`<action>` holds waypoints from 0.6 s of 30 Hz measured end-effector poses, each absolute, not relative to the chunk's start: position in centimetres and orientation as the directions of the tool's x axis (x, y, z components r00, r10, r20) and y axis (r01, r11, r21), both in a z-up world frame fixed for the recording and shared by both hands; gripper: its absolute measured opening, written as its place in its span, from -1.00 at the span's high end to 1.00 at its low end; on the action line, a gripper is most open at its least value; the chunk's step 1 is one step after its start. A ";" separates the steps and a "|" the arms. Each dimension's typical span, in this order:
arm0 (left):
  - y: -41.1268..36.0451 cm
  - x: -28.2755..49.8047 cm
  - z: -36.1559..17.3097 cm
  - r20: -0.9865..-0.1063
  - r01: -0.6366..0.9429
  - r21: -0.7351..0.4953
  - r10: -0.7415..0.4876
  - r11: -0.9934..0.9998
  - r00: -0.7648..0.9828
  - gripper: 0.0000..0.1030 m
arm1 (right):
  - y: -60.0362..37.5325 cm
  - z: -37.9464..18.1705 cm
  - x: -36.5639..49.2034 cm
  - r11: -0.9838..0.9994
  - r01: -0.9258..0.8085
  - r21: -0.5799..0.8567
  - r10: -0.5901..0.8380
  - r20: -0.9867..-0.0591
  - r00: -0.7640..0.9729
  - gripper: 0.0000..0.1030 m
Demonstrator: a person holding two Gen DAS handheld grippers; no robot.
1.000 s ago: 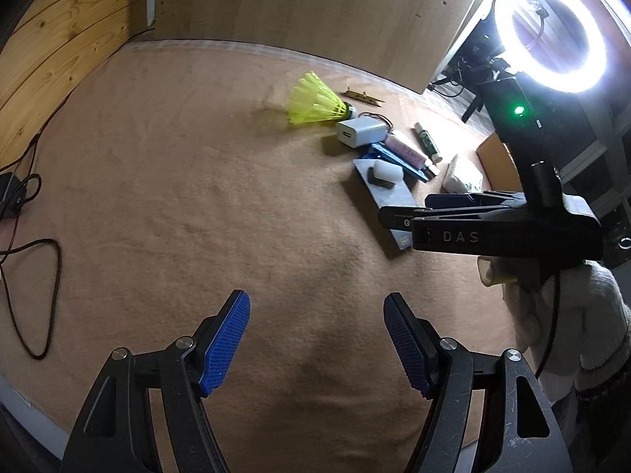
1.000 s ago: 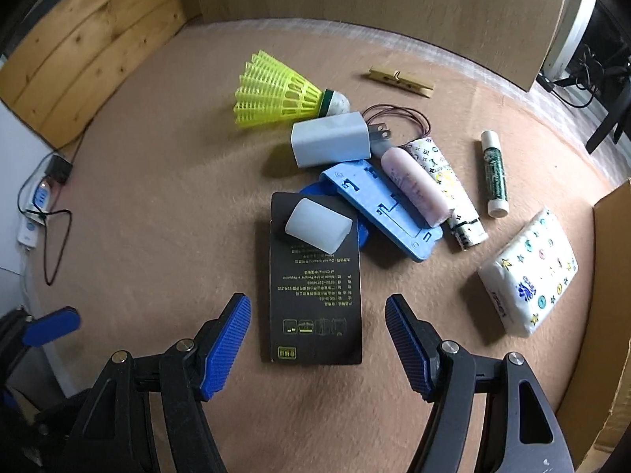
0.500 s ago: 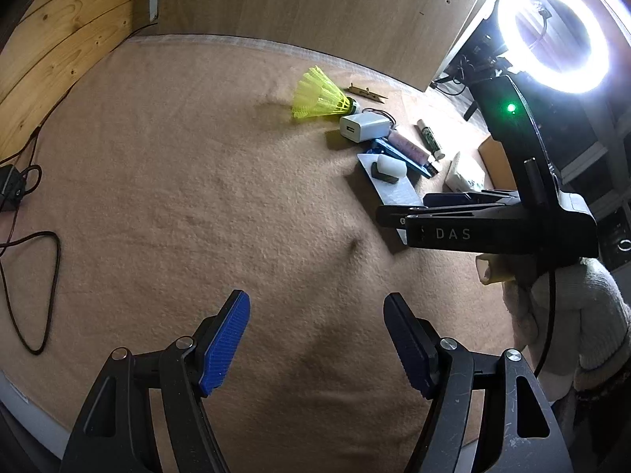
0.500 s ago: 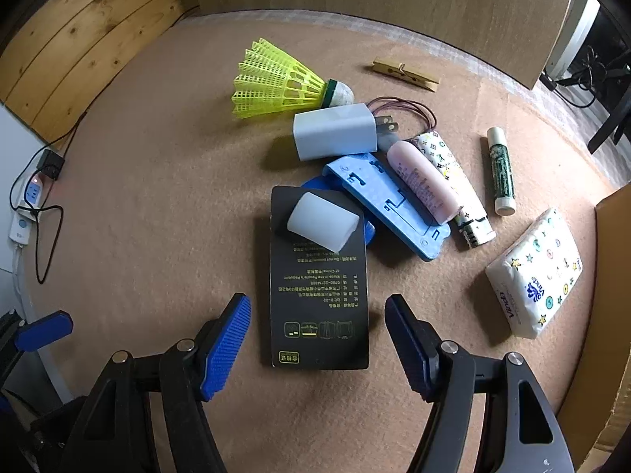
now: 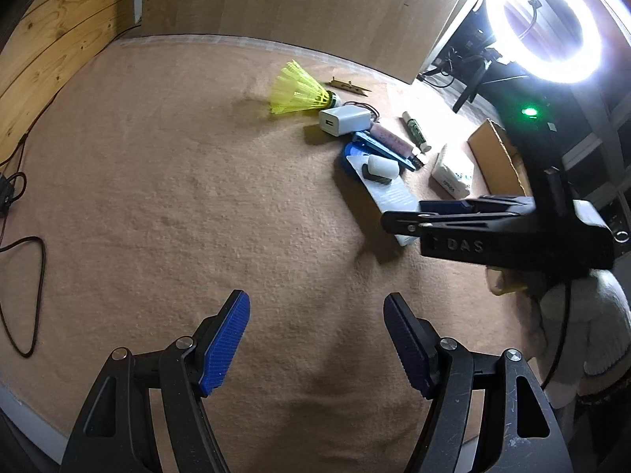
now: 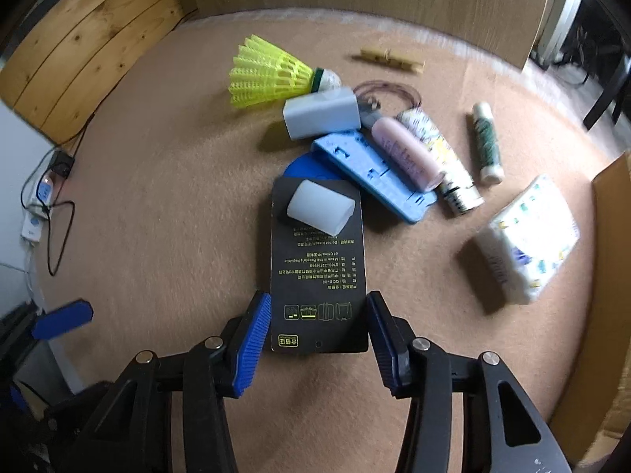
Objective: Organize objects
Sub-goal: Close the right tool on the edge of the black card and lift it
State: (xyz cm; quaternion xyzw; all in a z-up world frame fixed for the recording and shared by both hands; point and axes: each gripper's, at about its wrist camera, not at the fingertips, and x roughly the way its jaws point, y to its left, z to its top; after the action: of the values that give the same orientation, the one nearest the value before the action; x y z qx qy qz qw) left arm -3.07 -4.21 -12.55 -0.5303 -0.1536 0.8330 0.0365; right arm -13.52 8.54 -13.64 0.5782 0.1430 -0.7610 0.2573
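Observation:
A black printed card [image 6: 315, 268] lies on the tan felt with a translucent white block [image 6: 319, 207] on its far end. My right gripper [image 6: 318, 299] straddles the card's near end. Its jaws are closing, and the blue pads [image 6: 256, 339] touch both long edges. In the left wrist view this gripper [image 5: 402, 216] appears side-on over the card [image 5: 390, 197]. My left gripper [image 5: 315, 299] hangs open over bare felt, nothing between its fingers. Behind the card lie a yellow shuttlecock [image 6: 272, 75], white charger [image 6: 321, 116], blue plastic plate [image 6: 374, 175], pink tube [image 6: 406, 153] and patterned tube [image 6: 441, 157].
A green stick [image 6: 485, 142], a tissue pack [image 6: 528, 236] and a wooden clothespin [image 6: 390, 61] lie to the right and back. A cardboard box [image 6: 607, 276] stands at the right edge. Cables [image 5: 23, 276] trail at the left. A ring light [image 5: 544, 23] glares at the back right.
My right gripper has come down onto the black card's near end and its jaws have narrowed from wide apart to the card's edges. The left gripper's jaws stay as wide as before.

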 end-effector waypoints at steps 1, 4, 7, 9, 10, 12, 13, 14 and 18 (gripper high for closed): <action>-4.2 -3.1 -12.6 -0.872 0.103 -0.297 0.225 -0.949 -0.435 -0.43 | 8.5 -13.0 -13.2 -0.815 0.576 0.061 -0.226 -0.949 -0.220 0.12; -4.1 -3.3 -12.7 -0.871 0.106 -0.301 0.228 -0.948 -0.436 -0.43 | 8.9 -11.3 -12.4 -0.792 0.605 0.086 -0.272 -0.936 -0.223 0.12; -4.0 -3.5 -12.7 -0.869 0.108 -0.305 0.230 -0.946 -0.437 -0.43 | 9.7 -10.7 -12.1 -0.791 0.608 0.068 -0.262 -0.935 -0.237 0.13; -4.0 -3.5 -12.6 -0.869 0.108 -0.307 0.232 -0.945 -0.437 -0.43 | 9.8 -10.5 -12.0 -0.796 0.600 0.075 -0.264 -0.936 -0.233 0.13; -3.9 -3.5 -12.6 -0.869 0.106 -0.307 0.233 -0.946 -0.437 -0.43 | 10.2 -10.3 -11.9 -0.799 0.595 0.082 -0.269 -0.935 -0.232 0.13; -3.6 -3.6 -12.6 -0.869 0.101 -0.306 0.234 -0.947 -0.436 -0.43 | 11.1 -10.1 -11.5 -0.801 0.592 0.091 -0.278 -0.932 -0.232 0.14; -3.5 -3.7 -12.6 -0.869 0.098 -0.306 0.235 -0.947 -0.435 -0.43 | 11.2 -9.9 -11.3 -0.801 0.591 0.095 -0.283 -0.930 -0.234 0.13; -3.4 -3.8 -12.6 -0.869 0.098 -0.306 0.236 -0.947 -0.435 -0.43 | 11.5 -9.7 -11.0 -0.802 0.589 0.099 -0.287 -0.929 -0.235 0.34; -2.7 -4.0 -12.7 -0.871 0.091 -0.304 0.238 -0.948 -0.430 -0.43 | 13.5 -9.3 -10.6 -0.813 0.569 0.120 -0.298 -0.926 -0.231 0.67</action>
State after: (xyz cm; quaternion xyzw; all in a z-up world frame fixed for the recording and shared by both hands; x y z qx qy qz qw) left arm -4.01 -2.70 -12.73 -0.5318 -0.1545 0.8315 0.0442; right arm -10.62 13.46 -9.29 0.5535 0.1225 -0.7748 0.2800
